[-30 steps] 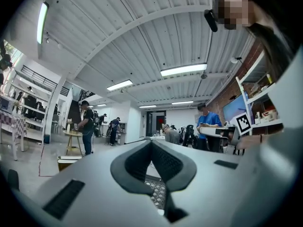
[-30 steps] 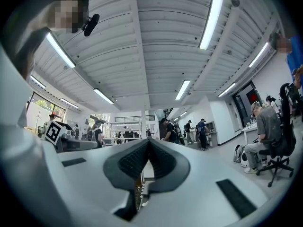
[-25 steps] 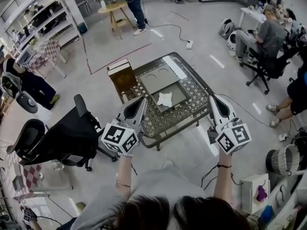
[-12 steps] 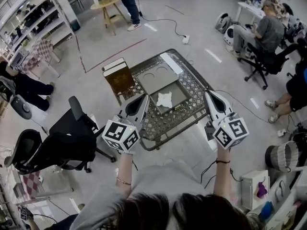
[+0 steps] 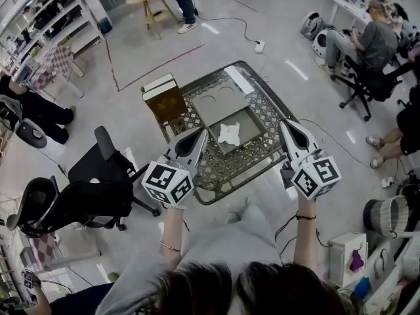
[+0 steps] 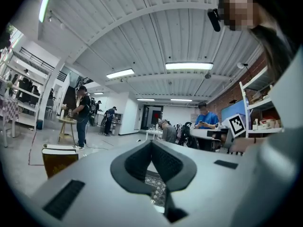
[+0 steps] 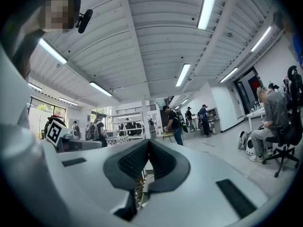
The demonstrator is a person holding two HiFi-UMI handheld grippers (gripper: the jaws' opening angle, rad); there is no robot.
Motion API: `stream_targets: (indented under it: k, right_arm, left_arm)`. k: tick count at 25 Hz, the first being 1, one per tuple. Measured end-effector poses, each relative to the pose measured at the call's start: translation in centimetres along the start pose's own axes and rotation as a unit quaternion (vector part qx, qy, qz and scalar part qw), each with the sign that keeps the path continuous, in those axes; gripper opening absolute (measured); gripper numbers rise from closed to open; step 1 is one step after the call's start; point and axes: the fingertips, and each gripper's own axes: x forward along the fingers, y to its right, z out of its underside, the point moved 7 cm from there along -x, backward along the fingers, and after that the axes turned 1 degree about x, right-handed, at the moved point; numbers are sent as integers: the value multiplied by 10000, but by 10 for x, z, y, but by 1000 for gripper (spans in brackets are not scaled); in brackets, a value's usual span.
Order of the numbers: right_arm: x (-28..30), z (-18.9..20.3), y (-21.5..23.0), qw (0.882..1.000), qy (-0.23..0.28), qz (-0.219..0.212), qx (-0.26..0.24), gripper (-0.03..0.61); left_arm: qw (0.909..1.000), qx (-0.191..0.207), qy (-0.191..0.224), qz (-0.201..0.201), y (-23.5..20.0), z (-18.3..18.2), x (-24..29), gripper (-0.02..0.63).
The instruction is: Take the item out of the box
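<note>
My left gripper (image 5: 197, 136) and right gripper (image 5: 287, 126), fingers shut and empty, have come in lower toward the near edge of the counter (image 5: 216, 176), either side of the open box (image 5: 252, 125) at its middle, where the white item (image 5: 229, 134) lies untouched.

This is a large open-plan lab or workshop, with a bare grey floor (image 5: 131, 120) and stocked shelves (image 5: 41, 20) along one side. A person (image 5: 375, 41) works seated at a desk (image 5: 346, 8), office chairs (image 5: 98, 184) stand about, and strip lights (image 7: 208, 6) hang from a ribbed ceiling (image 7: 151, 46).
</note>
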Motion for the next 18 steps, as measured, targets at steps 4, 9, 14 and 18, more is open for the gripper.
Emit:
stream_targets:
  k: [4, 9, 14, 18]
  right_arm:
    - [17, 4, 9, 9998, -128, -129, 13, 21]
    - [44, 10, 26, 9985, -330, -432, 114, 21]
    - [73, 15, 51, 9951, -545, -810, 176, 21]
    - [98, 18, 73, 9903, -711, -1146, 336, 21]
  left_arm:
    - [9999, -69, -83, -87, -4, 6, 8, 17]
    - [9991, -182, -208, -311, -11, 13, 23, 17]
    - [9971, -328, -266, -635, -19, 22, 43, 17]
    - [9942, -448, -311, -928, -21, 28, 58, 18]
